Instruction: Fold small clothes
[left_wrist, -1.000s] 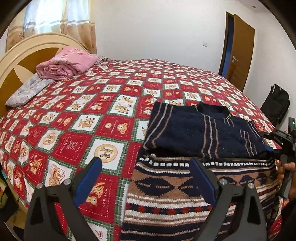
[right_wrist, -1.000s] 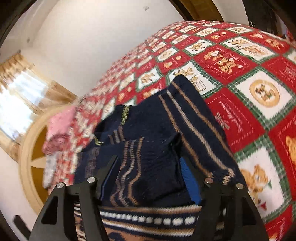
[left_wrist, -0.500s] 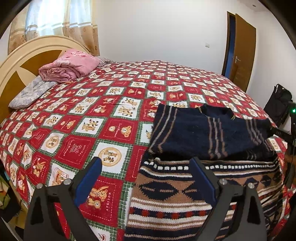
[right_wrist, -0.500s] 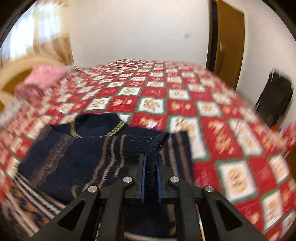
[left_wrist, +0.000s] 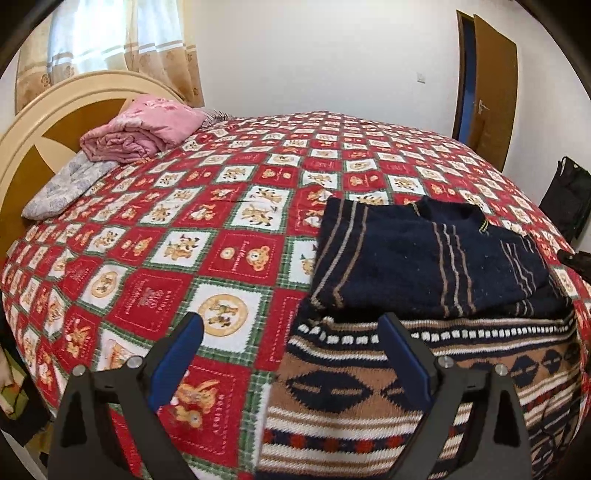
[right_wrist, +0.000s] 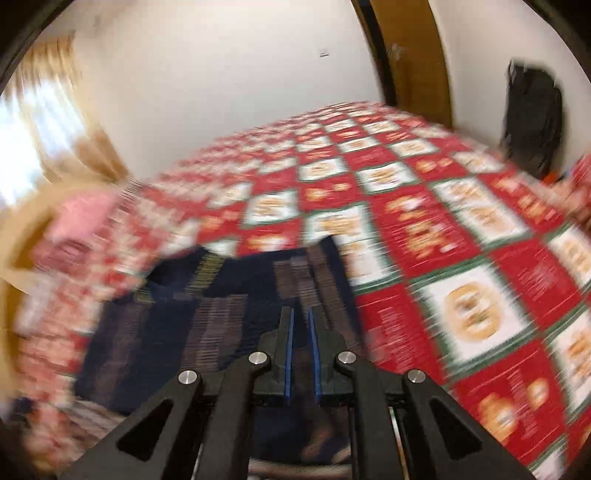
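A navy sweater (left_wrist: 424, 266) with tan stripes and a brown patterned lower band (left_wrist: 369, 387) lies on the red checked bedspread (left_wrist: 166, 258), both sleeves folded in over its chest. My left gripper (left_wrist: 291, 325) hangs open over its lower left corner, one finger above the bedspread and the other above the patterned band, holding nothing. My right gripper (right_wrist: 301, 314) has its blue pads nearly together with dark knit between them, at the sweater's (right_wrist: 184, 325) right side; this view is blurred. Its tip (left_wrist: 574, 258) shows at the right edge of the left wrist view.
A folded pink blanket (left_wrist: 144, 129) and a grey pillow (left_wrist: 66, 184) lie by the headboard (left_wrist: 33, 122). A brown door (left_wrist: 493, 85) and a black bag (left_wrist: 569, 195) stand beyond the bed's right side. The bedspread spreads bare behind and left of the sweater.
My right gripper went from wide around the folded sleeve to closed on the dark knit, then rose and swung, blurring its view. The left gripper barely moved.
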